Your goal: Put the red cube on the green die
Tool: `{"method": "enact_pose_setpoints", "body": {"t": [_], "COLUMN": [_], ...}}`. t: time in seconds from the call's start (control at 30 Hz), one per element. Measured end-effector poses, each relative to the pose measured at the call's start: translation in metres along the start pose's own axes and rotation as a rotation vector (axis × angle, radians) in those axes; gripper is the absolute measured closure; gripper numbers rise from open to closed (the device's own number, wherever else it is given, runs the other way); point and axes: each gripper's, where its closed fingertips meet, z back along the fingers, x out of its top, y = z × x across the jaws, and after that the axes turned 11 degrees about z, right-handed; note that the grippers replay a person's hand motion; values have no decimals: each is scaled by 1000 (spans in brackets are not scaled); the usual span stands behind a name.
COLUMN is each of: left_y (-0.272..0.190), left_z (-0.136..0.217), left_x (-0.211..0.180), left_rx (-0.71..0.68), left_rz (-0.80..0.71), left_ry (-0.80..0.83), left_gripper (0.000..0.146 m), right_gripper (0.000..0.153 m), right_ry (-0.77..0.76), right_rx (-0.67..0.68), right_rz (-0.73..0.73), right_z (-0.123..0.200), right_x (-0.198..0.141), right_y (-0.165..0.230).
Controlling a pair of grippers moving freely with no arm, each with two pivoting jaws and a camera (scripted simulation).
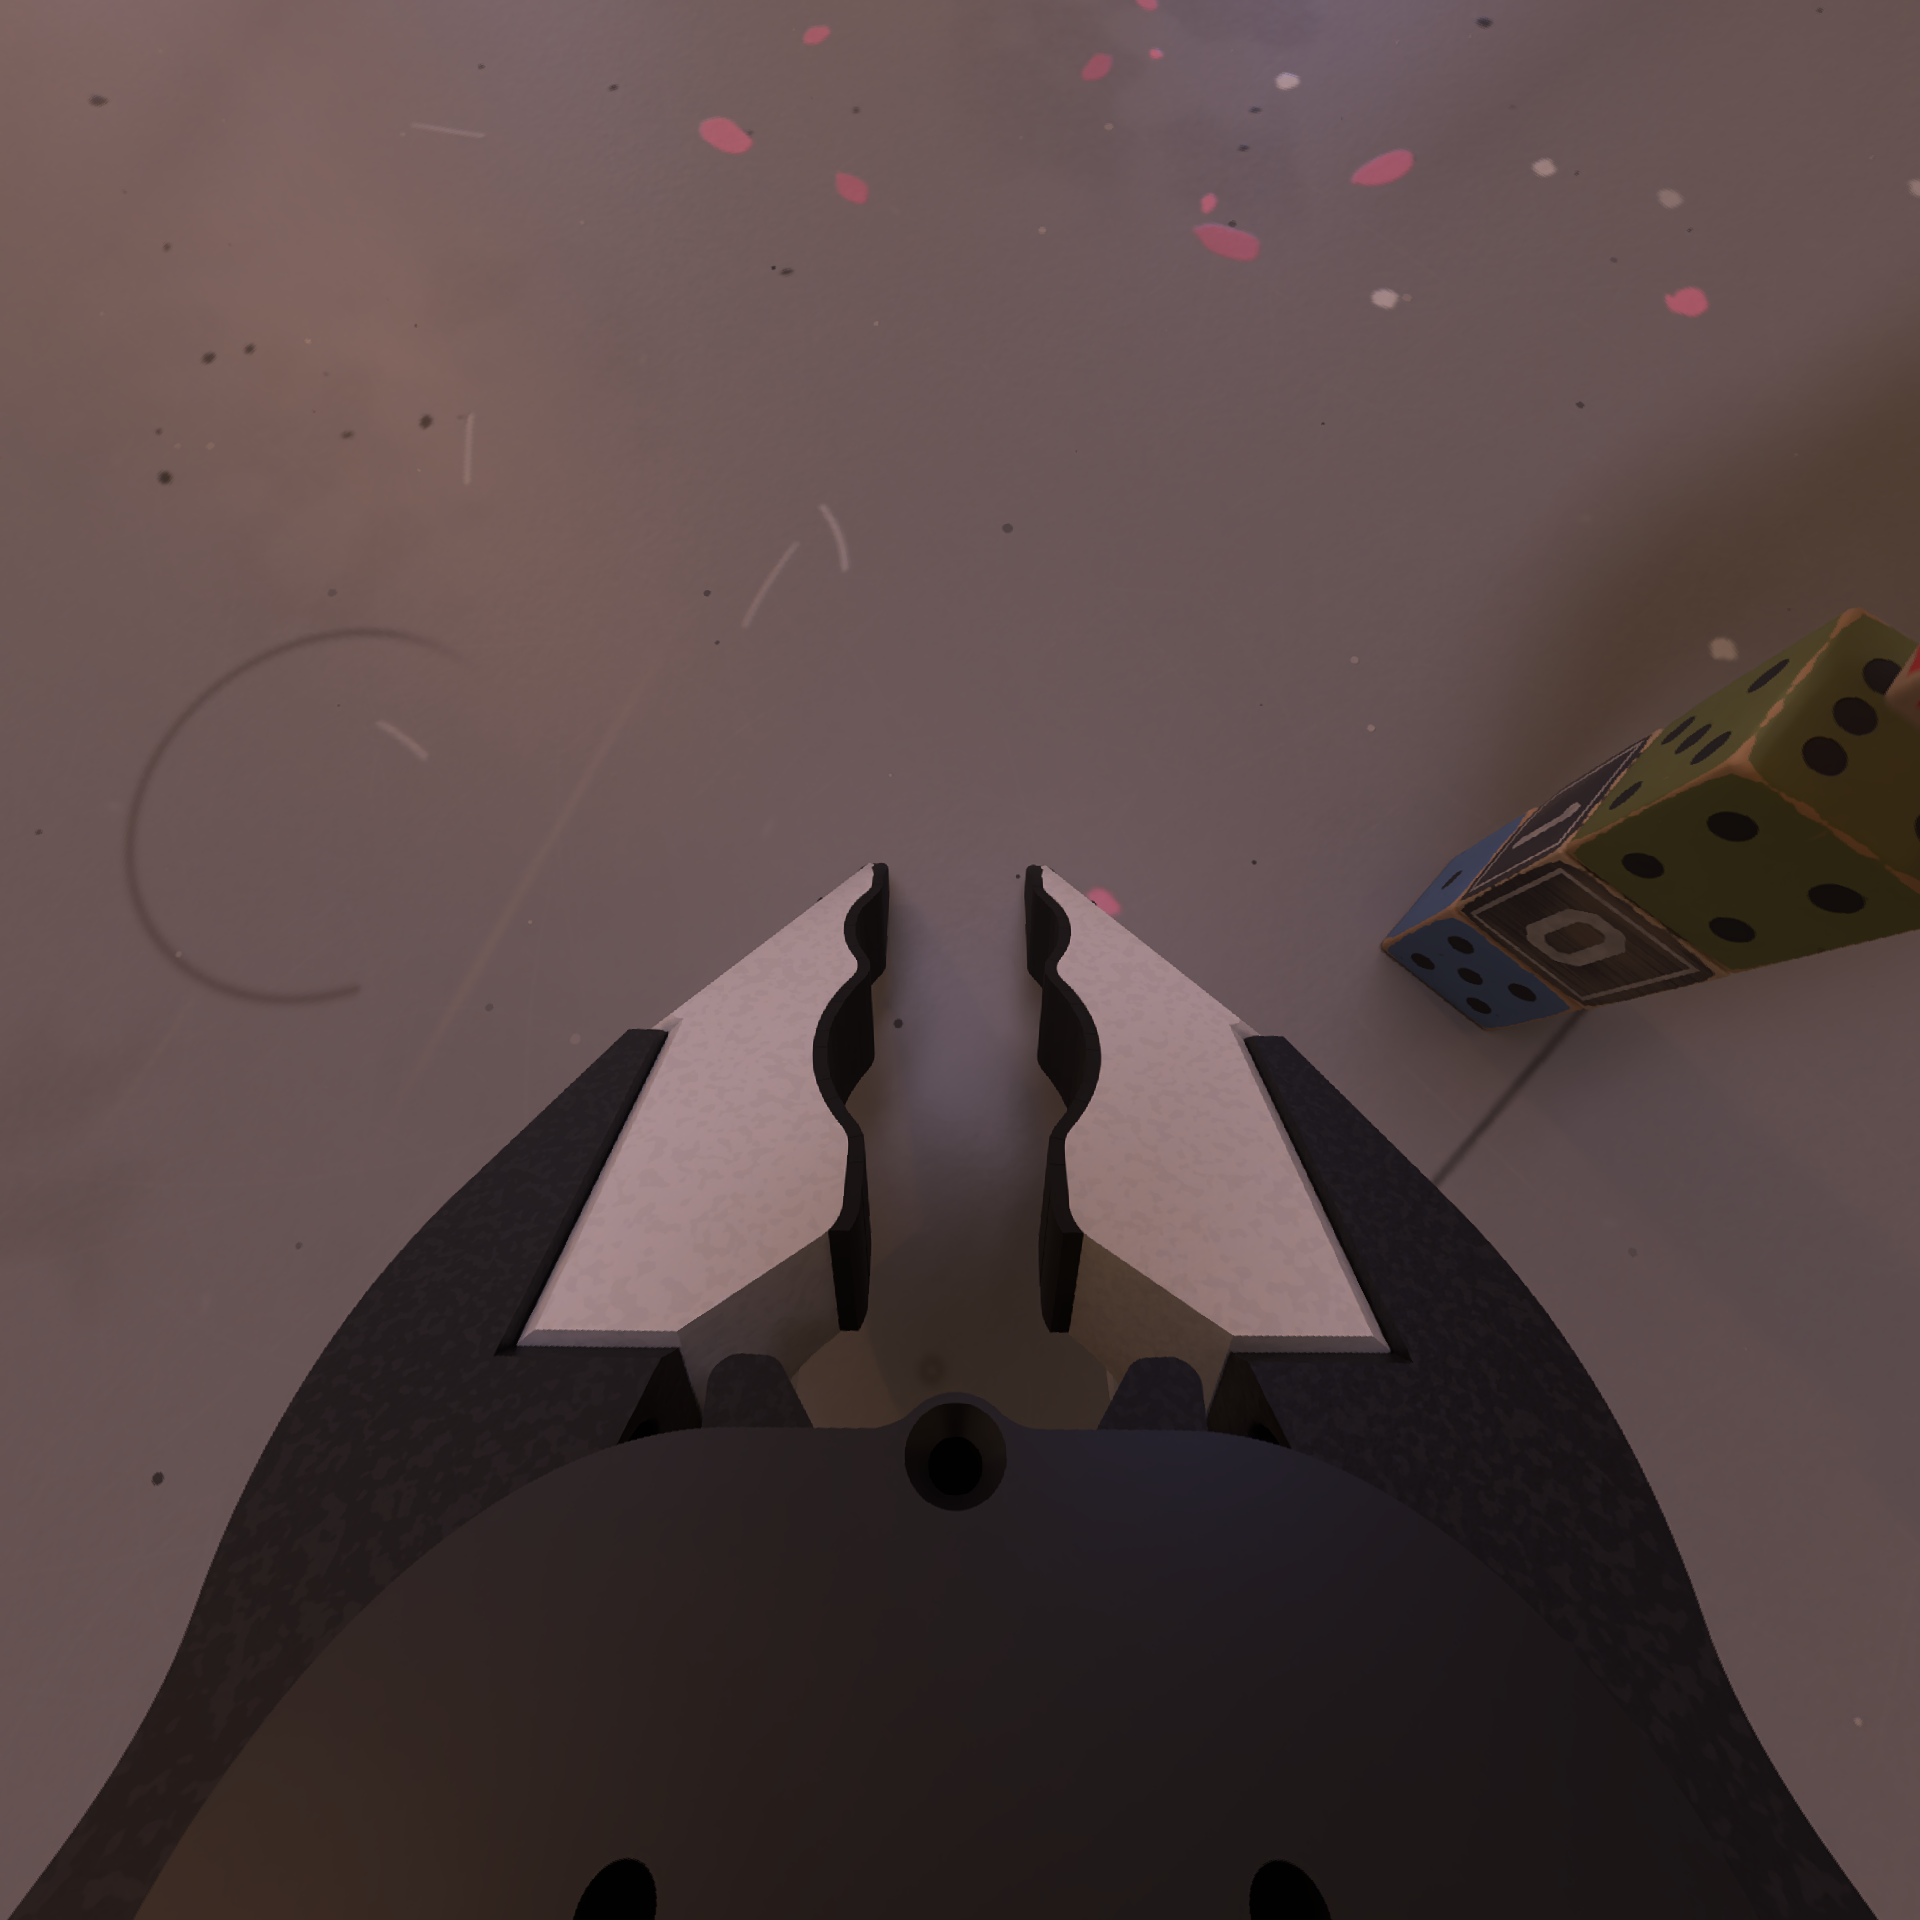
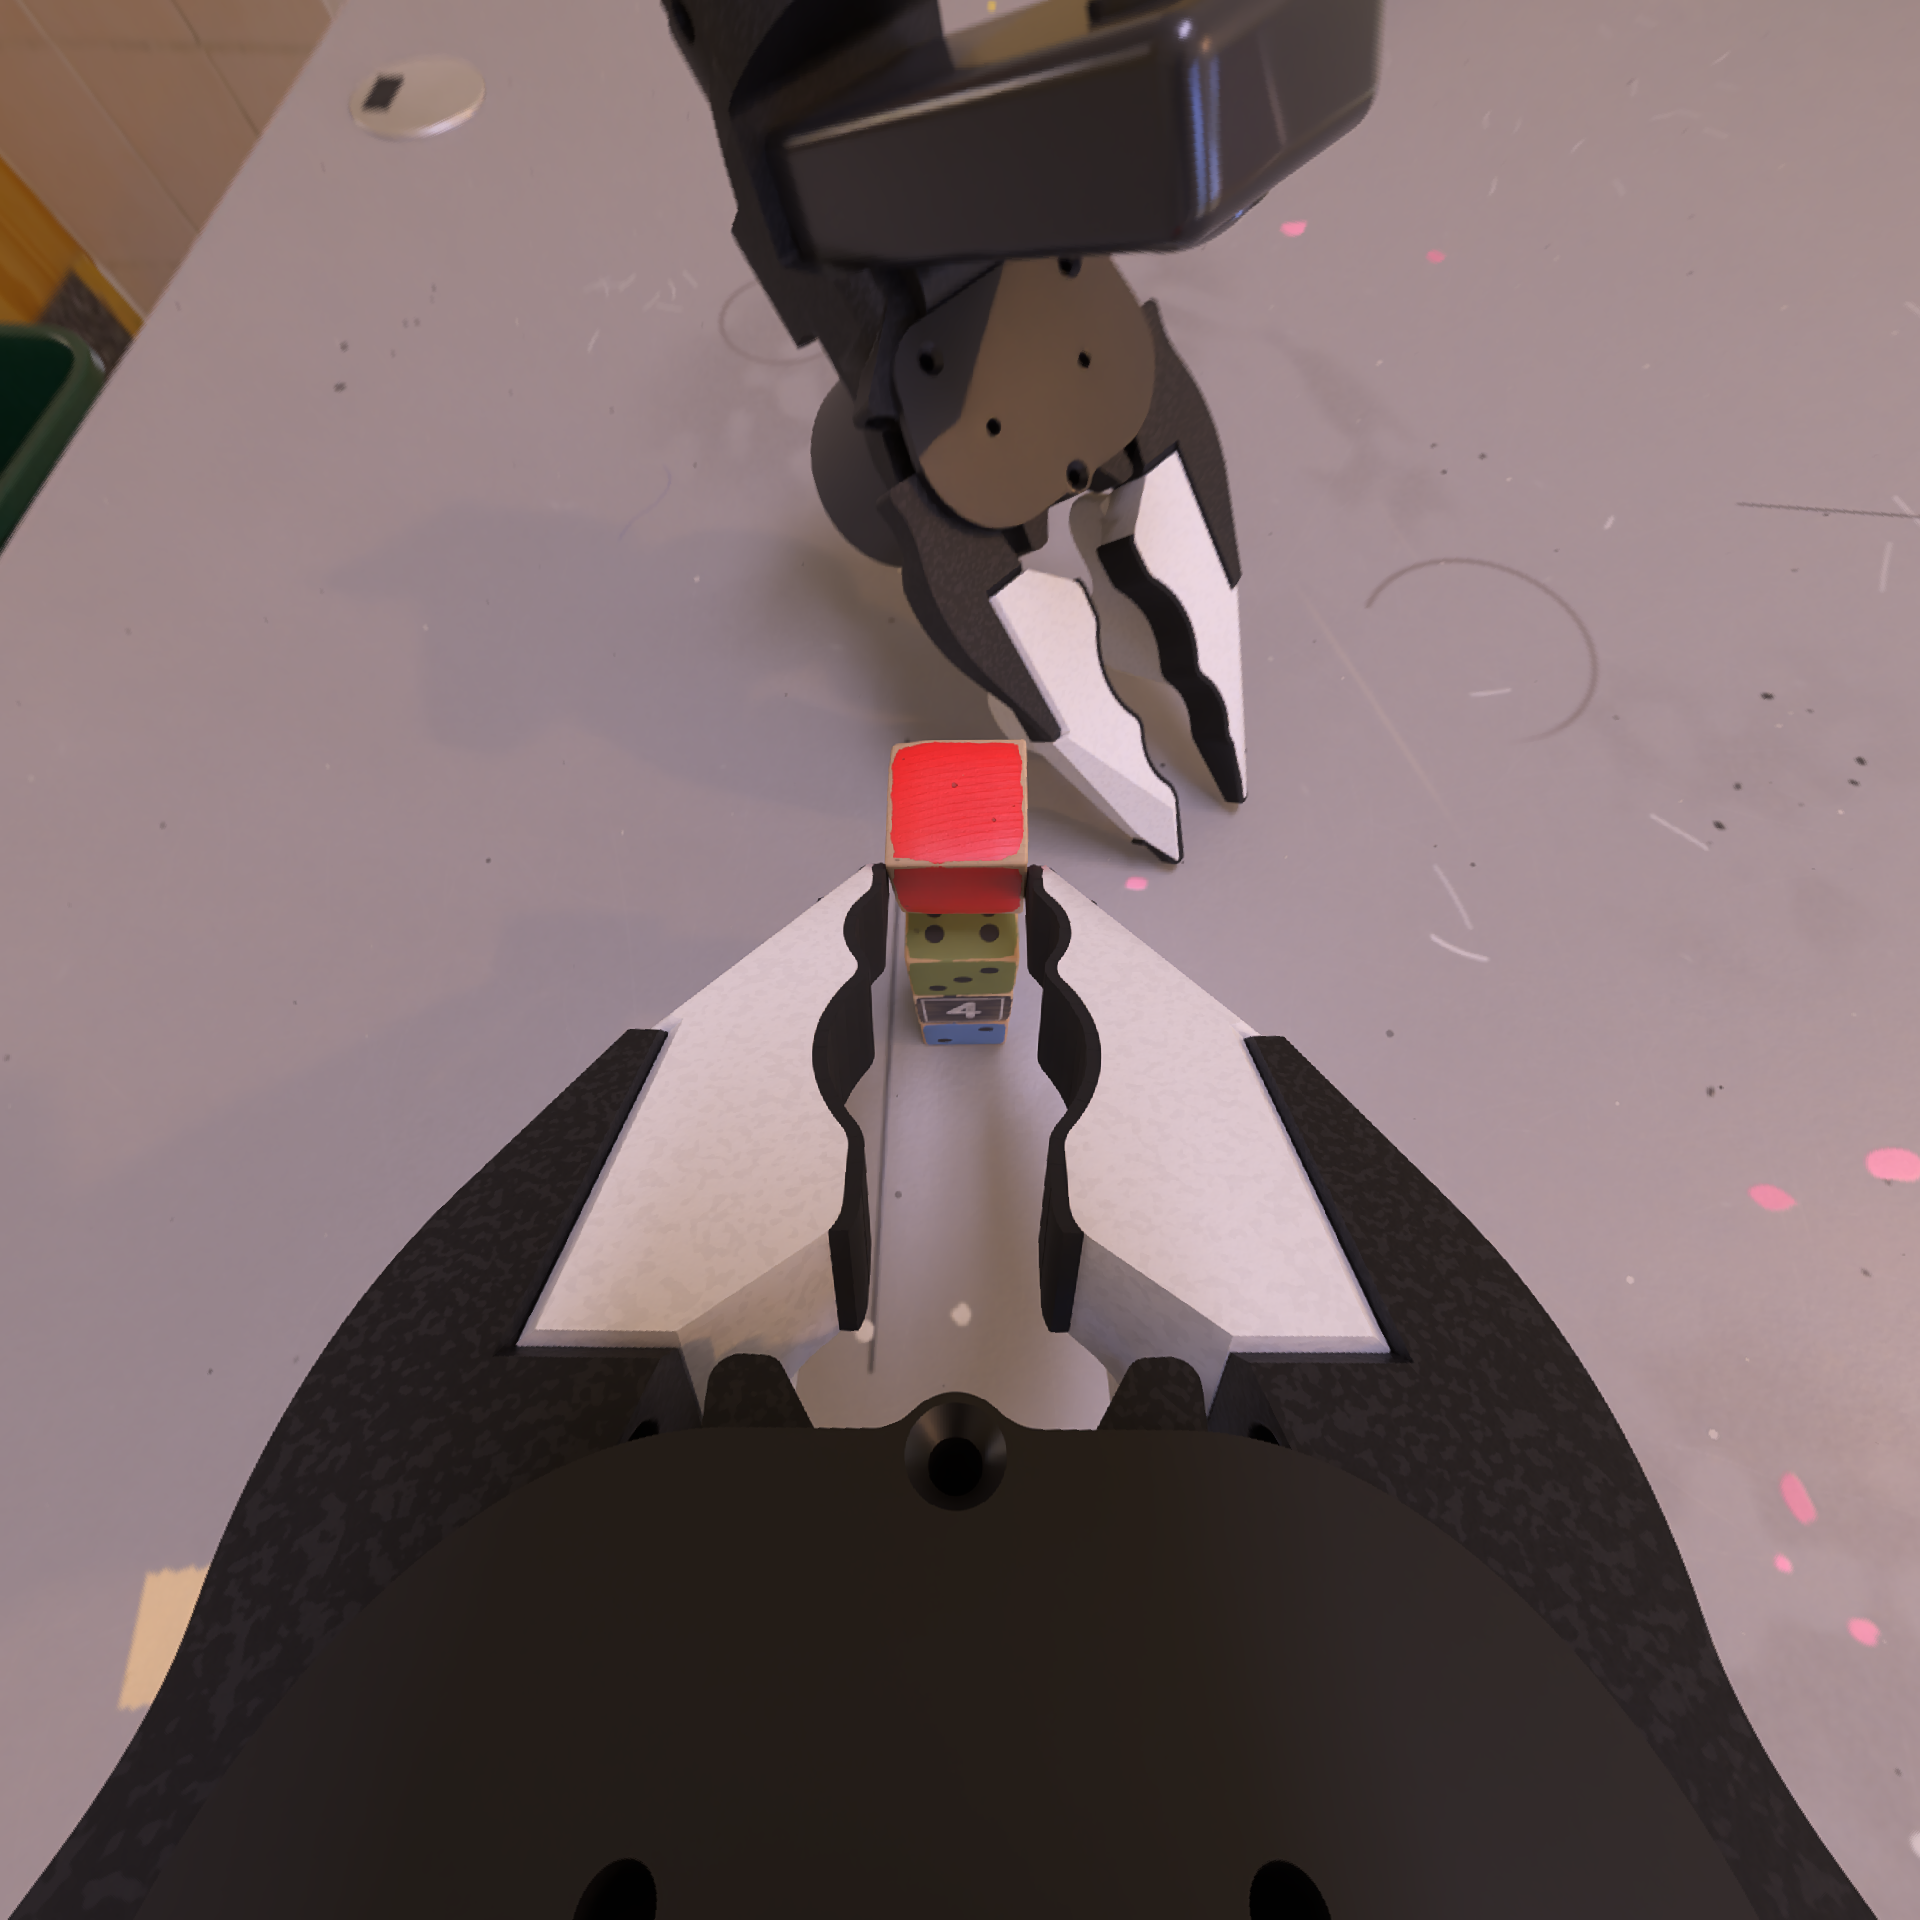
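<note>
The red cube [image 2: 956,800] sits on top of a tall stack: two green dice [image 2: 958,940], a black block [image 2: 964,1008] and a blue die [image 2: 964,1035] at the bottom. My right gripper [image 2: 957,883] has its fingertips against both sides of the red cube. My left gripper [image 1: 956,883] is open and empty, pointing down at the bare table. It also shows in the right wrist view [image 2: 1203,823], just behind and to the right of the stack. In the left wrist view the stack shows at the right edge, with the green die [image 1: 1745,883] above the blue die [image 1: 1455,961].
The grey table [image 2: 416,727] is scuffed and speckled with pink spots. A round silver disc [image 2: 416,96] lies at the far left. A dark green bin [image 2: 36,416] stands beyond the table's left edge.
</note>
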Motion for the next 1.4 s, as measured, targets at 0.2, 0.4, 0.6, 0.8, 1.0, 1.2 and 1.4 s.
{"method": "enact_pose_setpoints", "body": {"t": [0.2, 0.4, 0.6, 0.8, 1.0, 1.2, 1.4], "left_y": [0, 0, 0, 0, 0, 0, -1], "left_z": [0, 0, 0, 0, 0, 0, 0], "left_x": [0, 0, 0, 0, 0, 0, 0], "left_rx": [3, 3, 5, 6, 7, 7, 8], "left_rz": [-5, -6, -9, -11, -12, -12, -14], "left_ry": [-1, -1, -1, -1, -2, -1, -2], "left_gripper": [120, 120, 121, 121, 121, 121, 121], "right_gripper": [126, 126, 126, 126, 127, 113, 104], "right_ry": [40, 66, 78, 77, 74, 86, 14], "right_rx": [21, 16, 10, 13, 17, 12, -22], "right_rz": [26, 28, 37, 39, 34, 33, 7], "right_z": [-4, -3, -5, -5, -6, -9, 4], "right_x": [-4, -10, -13, -12, -13, -16, -6], "right_y": [6, 3, 2, 2, 2, 2, -3]}}
